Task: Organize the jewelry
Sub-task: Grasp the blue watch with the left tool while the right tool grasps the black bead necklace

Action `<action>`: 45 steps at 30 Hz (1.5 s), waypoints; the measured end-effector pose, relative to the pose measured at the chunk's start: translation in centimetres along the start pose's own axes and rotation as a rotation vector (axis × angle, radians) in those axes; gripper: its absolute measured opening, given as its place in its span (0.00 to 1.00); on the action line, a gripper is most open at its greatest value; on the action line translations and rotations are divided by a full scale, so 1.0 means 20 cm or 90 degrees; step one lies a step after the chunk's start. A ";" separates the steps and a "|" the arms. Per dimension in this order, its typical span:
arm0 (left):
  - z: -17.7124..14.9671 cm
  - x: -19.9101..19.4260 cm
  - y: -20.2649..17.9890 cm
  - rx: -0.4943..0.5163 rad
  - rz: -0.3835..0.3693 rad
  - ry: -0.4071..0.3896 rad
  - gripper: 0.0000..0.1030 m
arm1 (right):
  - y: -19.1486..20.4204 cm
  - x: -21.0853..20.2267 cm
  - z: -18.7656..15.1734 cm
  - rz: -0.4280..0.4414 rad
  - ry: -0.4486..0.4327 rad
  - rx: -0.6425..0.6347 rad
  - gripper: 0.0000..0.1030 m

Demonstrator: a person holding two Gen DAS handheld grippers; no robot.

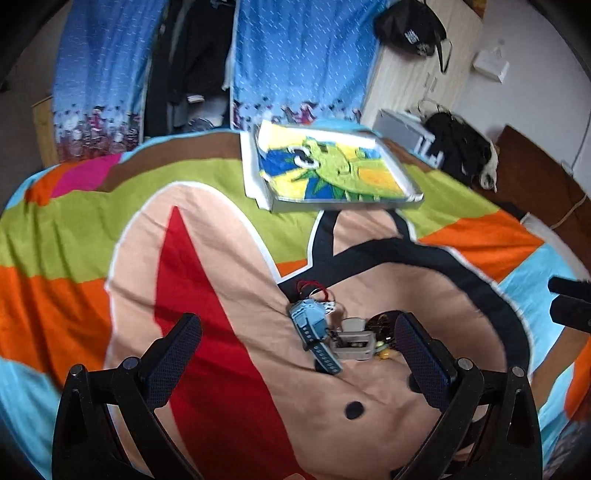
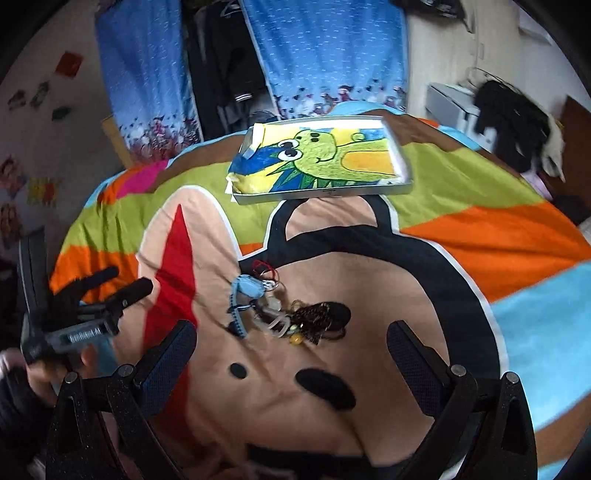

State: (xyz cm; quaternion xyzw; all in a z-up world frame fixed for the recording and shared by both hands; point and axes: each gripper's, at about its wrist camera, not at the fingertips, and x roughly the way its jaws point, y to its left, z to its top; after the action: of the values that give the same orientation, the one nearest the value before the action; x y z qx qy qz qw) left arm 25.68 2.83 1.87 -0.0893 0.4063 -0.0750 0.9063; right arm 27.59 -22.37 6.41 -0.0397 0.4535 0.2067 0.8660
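Both tools, left [image 1: 295, 354] and right [image 2: 291, 354], hover spread and empty above a tangled jewelry pile [image 2: 280, 310]: blue watch [image 1: 314, 328], red cord [image 2: 266, 269], dark beads, on the bed [image 1: 221, 295].

Blue curtains [image 1: 306, 55] behind bed, black bag [image 1: 410, 27] on wardrobe, dark clothes heap [image 1: 461, 147] rt.

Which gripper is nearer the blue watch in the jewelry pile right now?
Left, as far as I can judge. The left gripper is open with the blue watch between its fingers. The right gripper is open, hanging back from the pile.
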 end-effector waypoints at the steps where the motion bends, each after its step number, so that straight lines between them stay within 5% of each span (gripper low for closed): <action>1: -0.01 0.06 0.02 0.001 -0.006 0.010 0.99 | -0.02 0.06 -0.02 0.012 -0.004 0.000 1.00; 14: -0.13 0.58 0.14 0.012 -0.096 0.116 0.98 | -0.24 0.58 -0.24 0.106 0.017 -0.008 1.00; 18: -0.11 0.68 0.17 -0.016 -0.116 0.145 0.90 | -0.21 0.71 -0.25 0.125 0.032 -0.040 0.86; 23: -0.09 0.78 0.18 -0.035 -0.126 0.179 0.68 | -0.21 0.88 -0.26 0.154 0.068 -0.054 0.70; 33: -0.11 0.86 0.15 0.004 -0.103 0.210 0.40 | -0.27 0.96 -0.30 0.168 0.106 -0.060 0.44; 37: -0.11 0.86 0.14 0.001 -0.111 0.215 0.27 | -0.26 0.99 -0.32 0.169 0.131 -0.066 0.22; 40: -0.11 0.87 0.12 -0.001 -0.107 0.214 0.26 | -0.26 0.99 -0.32 0.168 0.133 -0.065 0.10; 45: -0.12 0.86 0.12 -0.018 -0.098 0.215 0.15 | -0.24 0.94 -0.30 0.178 0.120 -0.051 0.07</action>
State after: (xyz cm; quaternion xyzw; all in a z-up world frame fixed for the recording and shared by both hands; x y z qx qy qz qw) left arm 35.36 1.41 -12.70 -0.1189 0.5456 -0.1521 0.8155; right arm 34.23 -22.18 -12.79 -0.0301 0.5250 0.3384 0.7803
